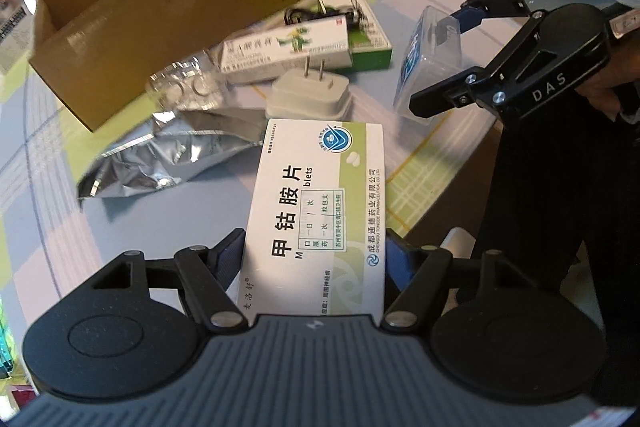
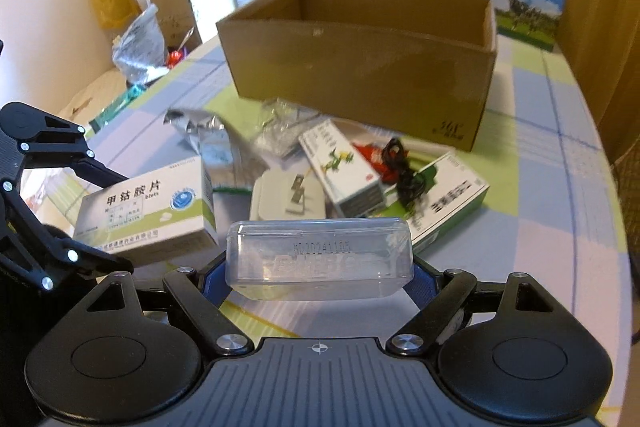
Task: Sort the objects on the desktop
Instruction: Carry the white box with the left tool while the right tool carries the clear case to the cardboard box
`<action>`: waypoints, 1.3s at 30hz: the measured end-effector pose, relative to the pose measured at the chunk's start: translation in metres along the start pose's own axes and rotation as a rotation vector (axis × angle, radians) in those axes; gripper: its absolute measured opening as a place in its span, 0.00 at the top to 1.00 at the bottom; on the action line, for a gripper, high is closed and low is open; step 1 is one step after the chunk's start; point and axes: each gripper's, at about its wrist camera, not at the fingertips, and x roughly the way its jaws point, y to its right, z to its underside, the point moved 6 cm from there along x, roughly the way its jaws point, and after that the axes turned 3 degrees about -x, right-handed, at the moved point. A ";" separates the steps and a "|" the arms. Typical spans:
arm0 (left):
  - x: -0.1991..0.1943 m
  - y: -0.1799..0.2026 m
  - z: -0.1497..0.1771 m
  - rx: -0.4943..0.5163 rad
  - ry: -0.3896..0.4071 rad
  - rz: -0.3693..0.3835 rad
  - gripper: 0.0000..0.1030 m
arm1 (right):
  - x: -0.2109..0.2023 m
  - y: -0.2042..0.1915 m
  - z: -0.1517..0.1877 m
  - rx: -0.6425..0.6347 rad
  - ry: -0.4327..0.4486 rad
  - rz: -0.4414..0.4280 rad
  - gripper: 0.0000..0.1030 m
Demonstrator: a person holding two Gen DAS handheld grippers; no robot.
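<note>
The left tongs (image 1: 316, 247) are clamped on a white-green tablet box (image 1: 320, 211), its long axis pointing forward, lifted off the counter (image 2: 560, 155). The right tongs (image 2: 318, 267) are clamped on a clear plastic case (image 2: 320, 259), held crosswise. The open cardboard box (image 2: 360, 67) lies straight ahead of the right tongs, which seem nearer to it.

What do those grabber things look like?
Both tongs are black metal with silver screws, blue pads on the fingers, round black discs and a ribbed grey body. The left tongs look like the right tongs, which carry white "DAS" letters on the side.
</note>
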 end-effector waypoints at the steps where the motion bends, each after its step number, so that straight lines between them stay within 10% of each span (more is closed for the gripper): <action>1: -0.005 0.000 -0.003 -0.008 0.012 -0.005 0.34 | -0.004 0.001 -0.002 0.002 0.007 0.004 0.20; 20: -0.071 -0.041 -0.099 -0.135 0.175 -0.131 0.34 | -0.036 0.030 -0.112 -0.041 0.153 0.087 0.20; 39: -0.025 -0.173 -0.202 -0.404 0.242 -0.237 0.34 | 0.066 0.103 -0.223 0.047 0.167 0.152 0.20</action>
